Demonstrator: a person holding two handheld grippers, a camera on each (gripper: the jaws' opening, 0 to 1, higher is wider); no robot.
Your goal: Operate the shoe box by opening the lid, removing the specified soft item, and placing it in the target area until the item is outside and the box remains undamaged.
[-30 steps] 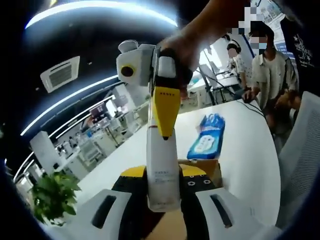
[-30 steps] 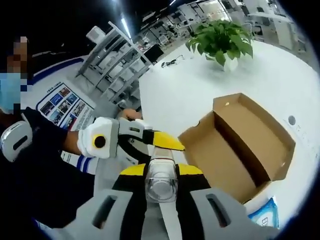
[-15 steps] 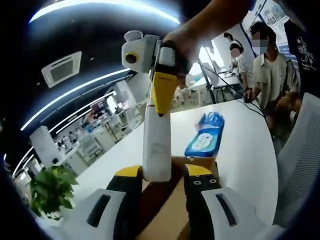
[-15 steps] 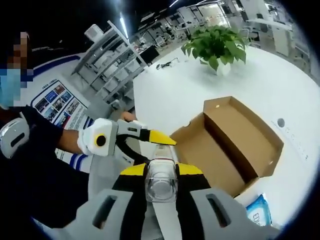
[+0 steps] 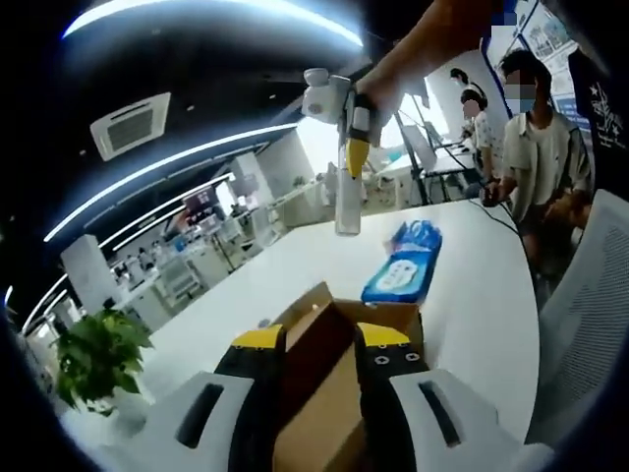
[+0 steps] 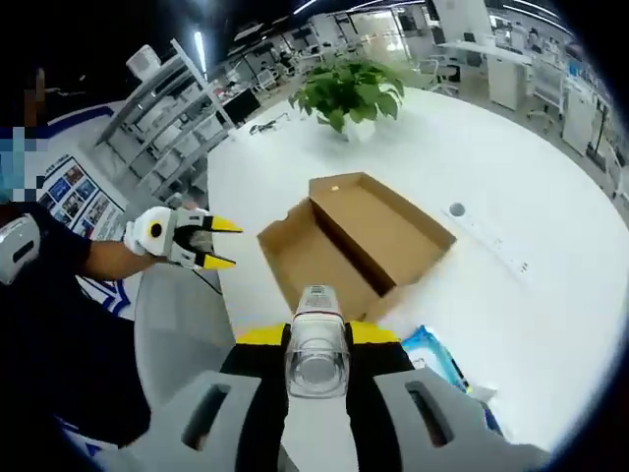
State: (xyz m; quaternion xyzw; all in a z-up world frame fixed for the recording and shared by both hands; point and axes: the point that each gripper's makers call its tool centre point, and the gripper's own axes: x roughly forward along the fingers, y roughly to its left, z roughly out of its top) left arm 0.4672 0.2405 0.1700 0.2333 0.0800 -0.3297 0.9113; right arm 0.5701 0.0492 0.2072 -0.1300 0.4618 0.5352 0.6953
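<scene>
The right gripper [image 6: 316, 369] is gripping a white tube [image 6: 316, 339] between its closed jaws, the tube's clear cap end facing the camera in the right gripper view. The left gripper view is showing the same tube [image 5: 347, 202] from the side, hanging below the right gripper [image 5: 352, 152] high above the white table [image 5: 472, 295], well clear of the box. In that view the left gripper [image 5: 320, 383] is showing its black pads standing apart with nothing between them, the brown cardboard shoe box [image 5: 329, 383] lying beyond the gap. The right gripper view is giving the fuller look at the shoe box [image 6: 359, 241]: it is sitting open on the table [image 6: 511, 177], its lid folded flat toward the person's side, its inside looking bare. There the left gripper [image 6: 201, 241] is hovering to the left of the box, its yellow-tipped jaws spread, apart from the lid. A blue and white soft pack [image 5: 403, 275] is lying on the table past the box in the left gripper view; the right gripper view is catching its corner [image 6: 442, 359] just beside the jaws. A potted green plant [image 6: 349, 88] is standing on the table beyond the box. Seated people [image 5: 531, 147] are appearing at the table's far edge in the left gripper view.
</scene>
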